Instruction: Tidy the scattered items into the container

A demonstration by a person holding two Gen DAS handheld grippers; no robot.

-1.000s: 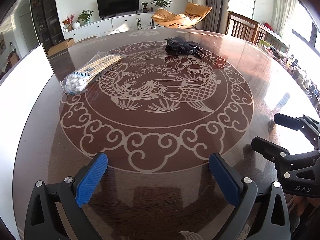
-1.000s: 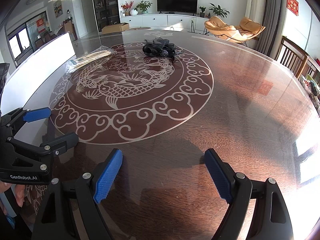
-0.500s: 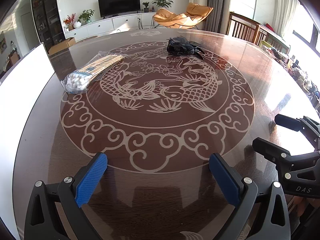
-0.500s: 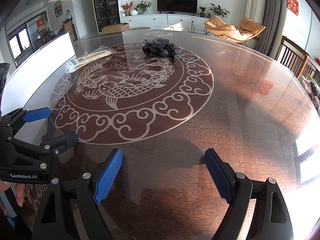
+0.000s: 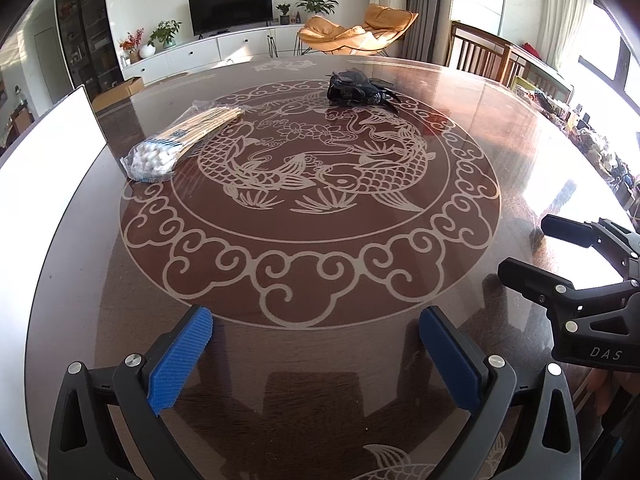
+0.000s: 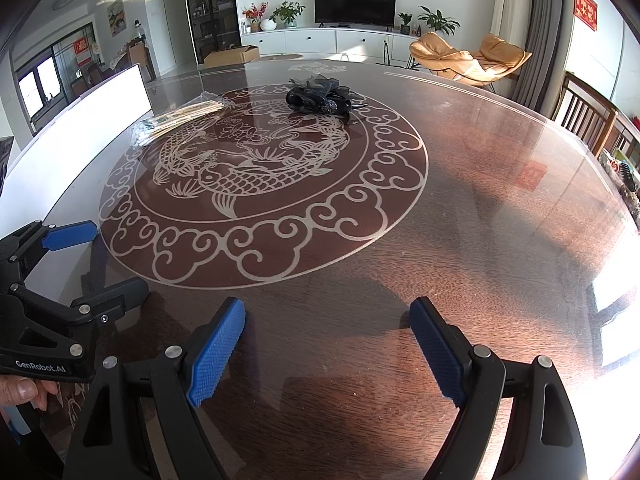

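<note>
A clear bag of long cotton swabs [image 5: 176, 146] lies at the far left of the round table; it also shows in the right wrist view [image 6: 176, 120]. A black frilly hair accessory [image 5: 358, 90] lies at the far middle, also in the right wrist view [image 6: 320, 98]. A white container wall [image 5: 44, 148] runs along the left edge, also in the right wrist view [image 6: 92, 116]. My left gripper [image 5: 316, 344] is open and empty near the front edge. My right gripper [image 6: 326, 340] is open and empty beside it.
The dark round table [image 5: 320, 248] has a carp pattern under glass. Wooden chairs [image 6: 592, 120] stand at its right side. An orange lounge chair [image 5: 356, 34] and a white TV cabinet [image 6: 340, 42] stand beyond the table.
My left gripper has moved slightly, so the swabs and hair accessory sit a little further right in its view. The right gripper has barely moved.
</note>
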